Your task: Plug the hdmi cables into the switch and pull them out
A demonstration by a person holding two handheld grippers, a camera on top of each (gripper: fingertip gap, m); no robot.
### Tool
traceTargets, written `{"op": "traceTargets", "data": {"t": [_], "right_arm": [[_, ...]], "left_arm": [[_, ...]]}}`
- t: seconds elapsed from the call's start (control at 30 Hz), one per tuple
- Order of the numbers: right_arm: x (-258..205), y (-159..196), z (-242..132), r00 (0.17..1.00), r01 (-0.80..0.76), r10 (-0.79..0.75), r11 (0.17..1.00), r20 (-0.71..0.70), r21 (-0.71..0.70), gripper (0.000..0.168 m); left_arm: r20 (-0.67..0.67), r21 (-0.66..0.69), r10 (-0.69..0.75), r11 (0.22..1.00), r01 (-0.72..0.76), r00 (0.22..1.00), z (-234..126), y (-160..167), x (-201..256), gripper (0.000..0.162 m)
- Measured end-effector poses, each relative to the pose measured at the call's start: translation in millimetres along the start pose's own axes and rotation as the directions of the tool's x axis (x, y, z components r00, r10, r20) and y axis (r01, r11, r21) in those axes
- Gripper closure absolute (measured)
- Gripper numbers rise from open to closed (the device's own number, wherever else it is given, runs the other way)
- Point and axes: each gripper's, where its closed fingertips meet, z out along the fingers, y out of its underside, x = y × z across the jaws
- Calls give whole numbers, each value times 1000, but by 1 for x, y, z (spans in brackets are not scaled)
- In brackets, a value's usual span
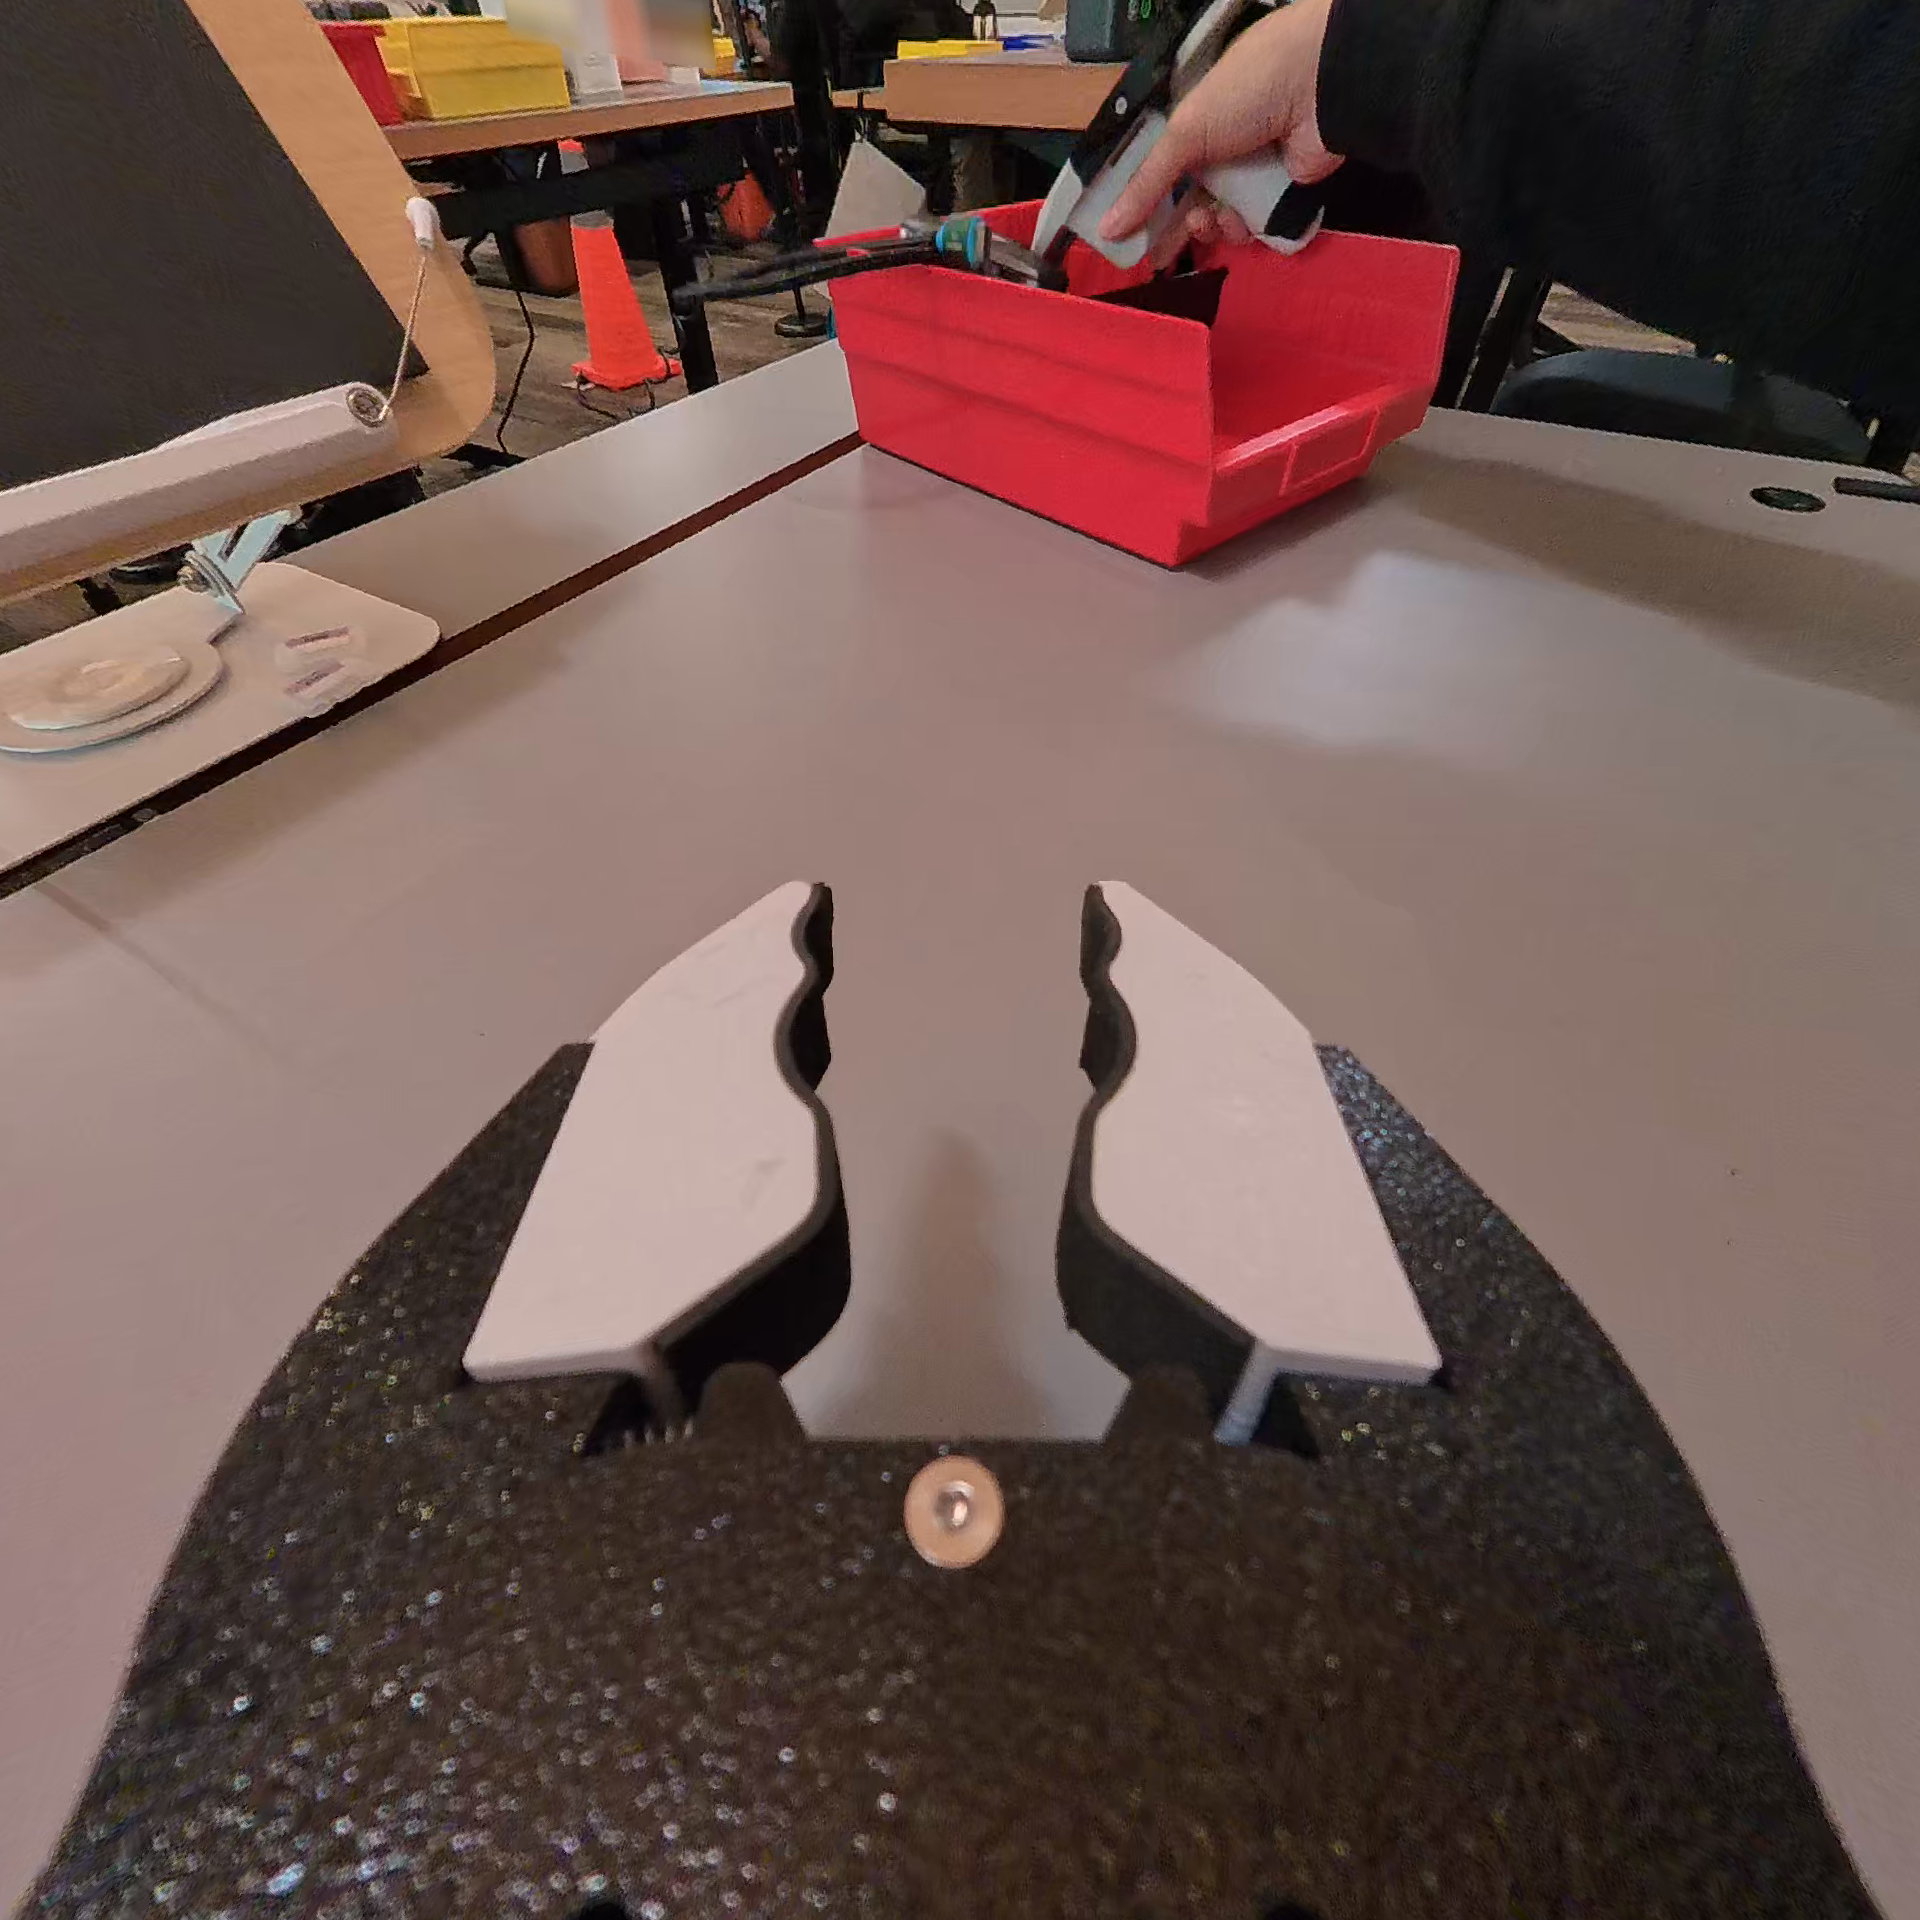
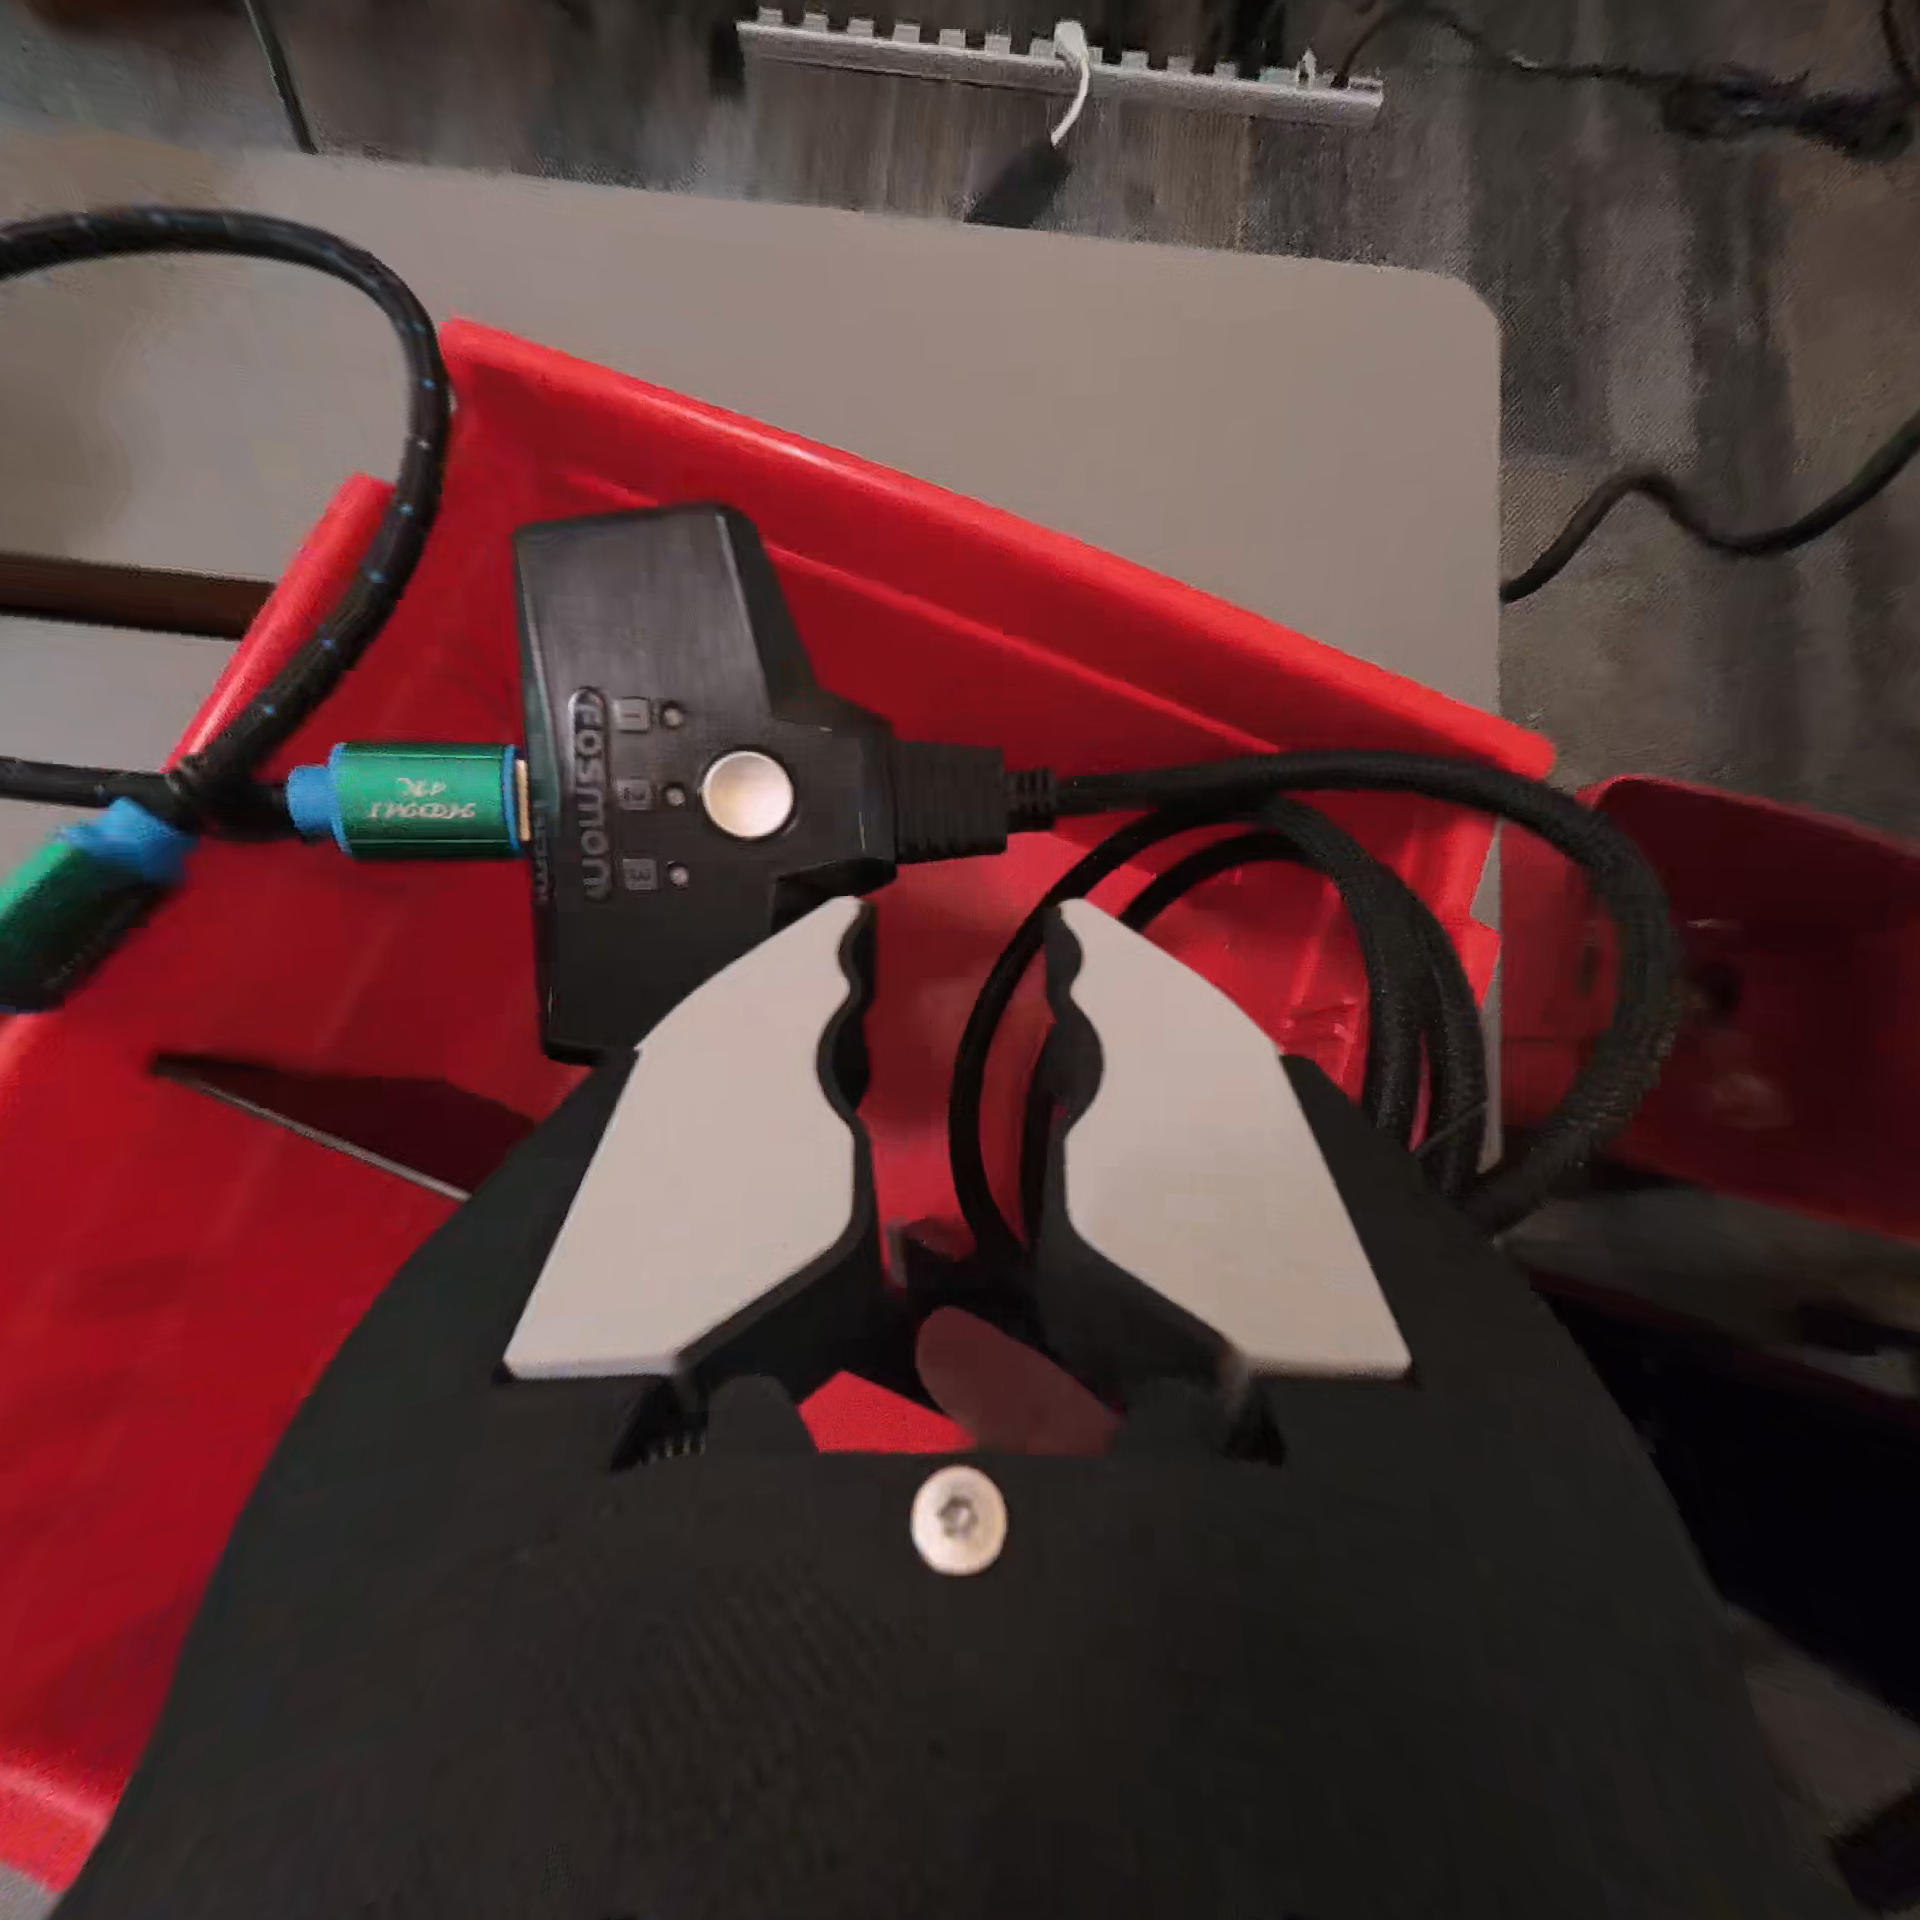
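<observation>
Red bin [image 1: 1049,384] sat on grey table [image 1: 935,675]. Orange traffic cone [image 1: 615,301] stood on floor behind. Yellow bins [image 1: 473,68] on far desk.

Switch [image 2: 665,769] w/ green plug [image 2: 426,800], red bin [image 2: 1039,582]

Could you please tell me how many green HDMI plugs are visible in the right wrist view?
2: one green plug sits in the black switch's left side; the other lies loose at the left edge over the red bin. More may be hidden.

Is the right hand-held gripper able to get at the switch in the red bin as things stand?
Probably yes. The right hand-held gripper is open over the red bin, right beside the switch, with nothing between; only the black cable loops close by.
</observation>
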Motion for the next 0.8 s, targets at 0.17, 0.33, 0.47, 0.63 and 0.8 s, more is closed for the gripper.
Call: {"op": "traceTargets", "data": {"t": [0.17,0.33,0.47,0.63,0.8], "right_arm": [[-11,-22,-13,999,39,-40,995,8,95,134],[-9,-42,-33,1000,11,-16,977,22,211,137],[-15,-48,-45,998,56,-58,965,1,258,141],[-28,-58,-60,987,158,-150,944,-50,291,143],[-47,-65,-72,980,197,-193,927,-44,319,143]], "left_arm": [[-5,-3,2,1000,-2,1000,0,0,1,116],[-9,5,-6,1000,6,1000,-1,-2,1,116],[-14,2,-4,1000,4,1000,0,-2,3,116],[-14,11,3,1000,-3,1000,-2,-7,5,116],[-5,20,9,1000,-9,1000,-6,-12,4,116]]}}
